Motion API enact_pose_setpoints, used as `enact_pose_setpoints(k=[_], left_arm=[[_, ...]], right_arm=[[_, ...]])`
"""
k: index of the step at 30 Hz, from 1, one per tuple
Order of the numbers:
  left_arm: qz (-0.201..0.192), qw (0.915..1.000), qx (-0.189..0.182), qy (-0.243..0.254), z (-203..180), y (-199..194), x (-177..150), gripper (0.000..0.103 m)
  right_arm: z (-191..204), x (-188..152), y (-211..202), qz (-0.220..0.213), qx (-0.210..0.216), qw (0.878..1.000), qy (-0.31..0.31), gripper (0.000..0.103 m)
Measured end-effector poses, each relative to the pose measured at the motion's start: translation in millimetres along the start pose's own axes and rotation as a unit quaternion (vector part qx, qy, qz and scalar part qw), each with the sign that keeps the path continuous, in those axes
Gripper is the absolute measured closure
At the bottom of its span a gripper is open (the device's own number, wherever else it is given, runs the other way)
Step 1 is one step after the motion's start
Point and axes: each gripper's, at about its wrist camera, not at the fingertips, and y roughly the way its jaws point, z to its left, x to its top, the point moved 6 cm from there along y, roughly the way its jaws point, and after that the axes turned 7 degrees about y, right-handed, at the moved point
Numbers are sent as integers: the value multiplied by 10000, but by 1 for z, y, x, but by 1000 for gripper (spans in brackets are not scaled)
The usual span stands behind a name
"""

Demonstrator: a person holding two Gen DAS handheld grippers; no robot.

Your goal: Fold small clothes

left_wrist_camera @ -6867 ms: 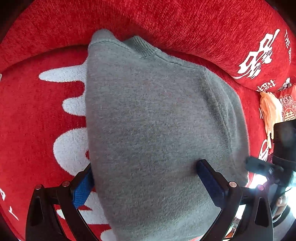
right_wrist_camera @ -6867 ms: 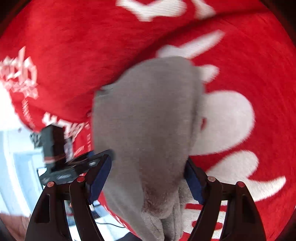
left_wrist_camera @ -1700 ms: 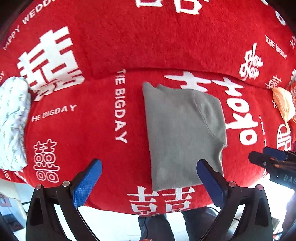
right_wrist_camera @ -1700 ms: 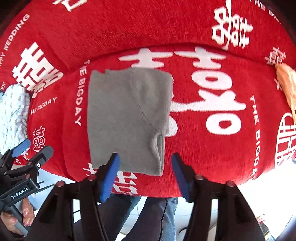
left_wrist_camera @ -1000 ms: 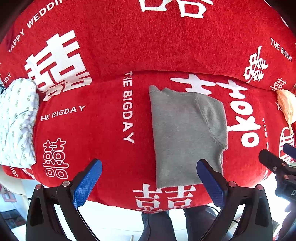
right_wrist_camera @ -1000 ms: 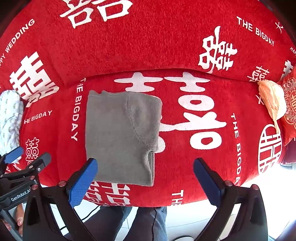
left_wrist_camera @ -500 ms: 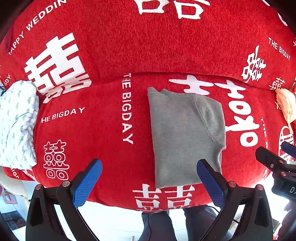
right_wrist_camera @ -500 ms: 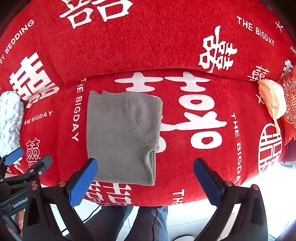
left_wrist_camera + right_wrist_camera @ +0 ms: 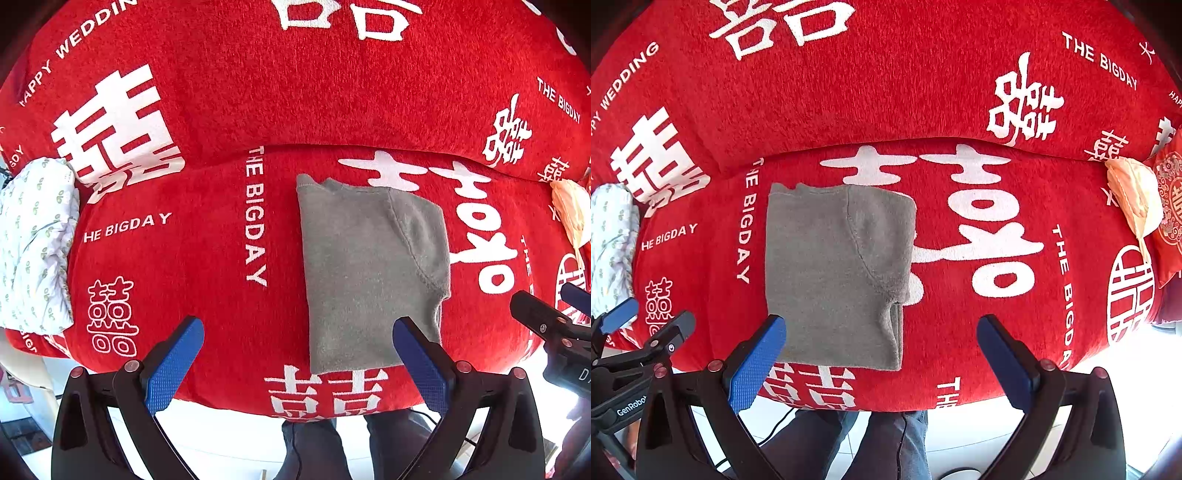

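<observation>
Pulled back off the folded grey sweater (image 9: 369,273), both left tongs (image 9: 297,354) and right tongs (image 9: 881,350) hover spread and empty above its near hem; snagging the loose layered edge would undo the fold.

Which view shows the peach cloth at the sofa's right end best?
The right wrist view: the peach cloth lies whole there, against a red patterned cushion. The left wrist view squeezes it against the frame edge.

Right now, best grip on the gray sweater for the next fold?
Probably the near hem of the sweater, coming in low from the sofa's front edge. That hem lies flat and straight at the cushion's near edge, closest to both open grippers, left and right. The right side shows stacked layers, so pinch them together.
</observation>
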Motion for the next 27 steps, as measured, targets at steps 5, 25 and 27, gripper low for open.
enact_pose_setpoints(k=[5,25,27], left_arm=[[-3,10000,1,4,0,0,0,0],[-13,10000,12,-7,0,-3,-2,1],[-15,10000,11,-7,0,-3,-2,1]], right_arm=[[0,0,0,-1,1,10000,12,0],[-1,-3,-2,-17,6,10000,50,0],[-1,-3,-2,-17,13,10000,56,0]])
